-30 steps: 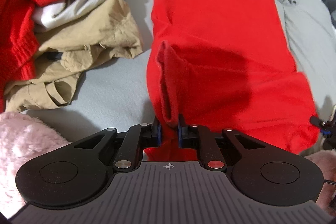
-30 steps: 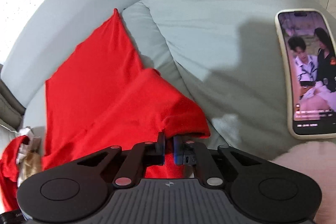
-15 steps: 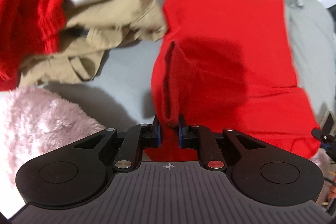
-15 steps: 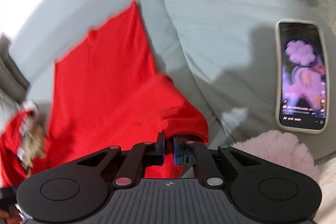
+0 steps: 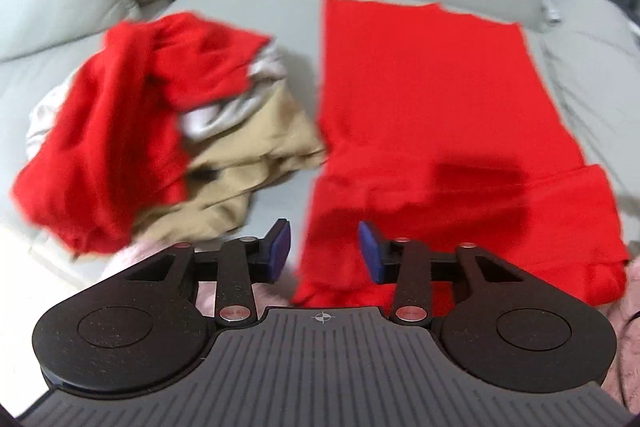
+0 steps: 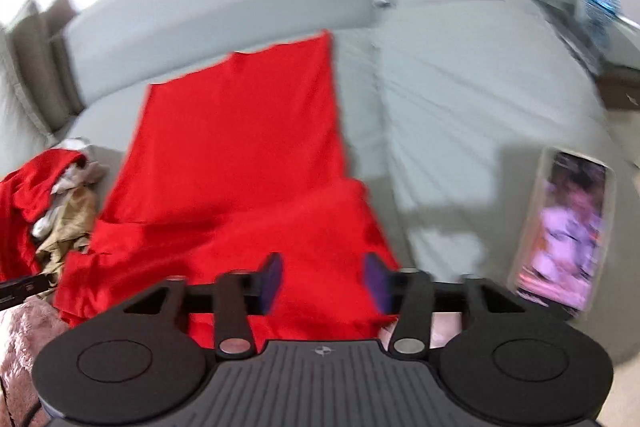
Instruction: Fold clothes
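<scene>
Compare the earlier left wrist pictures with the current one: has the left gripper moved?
Yes. The left gripper has pulled up and back from the red shirt, releasing it; its jaws now stand open and empty.

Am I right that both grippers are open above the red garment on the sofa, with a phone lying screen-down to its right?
Nearly: the phone lies screen-up, its display lit, as the right wrist view shows. The rest holds: the left gripper and right gripper are both open, gripping nothing, above the red garment spread on the sofa.
</scene>
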`<state>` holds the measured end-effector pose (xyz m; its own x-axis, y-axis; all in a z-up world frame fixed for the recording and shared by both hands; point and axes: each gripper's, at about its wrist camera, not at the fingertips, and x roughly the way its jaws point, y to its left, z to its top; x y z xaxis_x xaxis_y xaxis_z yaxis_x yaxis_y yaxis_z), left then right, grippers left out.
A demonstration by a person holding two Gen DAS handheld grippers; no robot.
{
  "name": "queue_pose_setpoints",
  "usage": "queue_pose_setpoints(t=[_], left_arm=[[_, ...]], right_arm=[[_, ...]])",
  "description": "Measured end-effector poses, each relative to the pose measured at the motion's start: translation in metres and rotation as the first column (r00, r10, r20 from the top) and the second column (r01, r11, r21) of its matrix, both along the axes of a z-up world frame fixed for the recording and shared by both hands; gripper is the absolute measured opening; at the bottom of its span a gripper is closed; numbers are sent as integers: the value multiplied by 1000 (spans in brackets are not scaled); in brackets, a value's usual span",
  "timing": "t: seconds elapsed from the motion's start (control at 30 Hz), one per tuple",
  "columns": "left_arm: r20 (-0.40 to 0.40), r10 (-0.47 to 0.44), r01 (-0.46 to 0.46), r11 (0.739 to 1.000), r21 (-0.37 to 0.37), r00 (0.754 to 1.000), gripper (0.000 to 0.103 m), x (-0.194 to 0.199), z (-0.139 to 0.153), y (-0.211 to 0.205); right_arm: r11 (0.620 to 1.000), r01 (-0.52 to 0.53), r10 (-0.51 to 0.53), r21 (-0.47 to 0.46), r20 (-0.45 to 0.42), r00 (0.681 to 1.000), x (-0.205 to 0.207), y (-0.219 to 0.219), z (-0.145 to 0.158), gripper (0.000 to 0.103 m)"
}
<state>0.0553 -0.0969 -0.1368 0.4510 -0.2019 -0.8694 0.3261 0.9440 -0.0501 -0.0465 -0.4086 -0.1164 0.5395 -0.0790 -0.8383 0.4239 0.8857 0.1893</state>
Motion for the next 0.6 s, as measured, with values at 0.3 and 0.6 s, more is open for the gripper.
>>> queue_pose_setpoints(t=[0.3,0.6], left_arm=[[-107,6,10,989,148,994,13,34,-67,-31],[-80,-69,79,988,130,994,38,25,-51,-36]], right_arm=[[985,-114,85,-130,-207,975,44,19,-67,11],[999,-40,36,-26,-147,989,28,8,-52,28]])
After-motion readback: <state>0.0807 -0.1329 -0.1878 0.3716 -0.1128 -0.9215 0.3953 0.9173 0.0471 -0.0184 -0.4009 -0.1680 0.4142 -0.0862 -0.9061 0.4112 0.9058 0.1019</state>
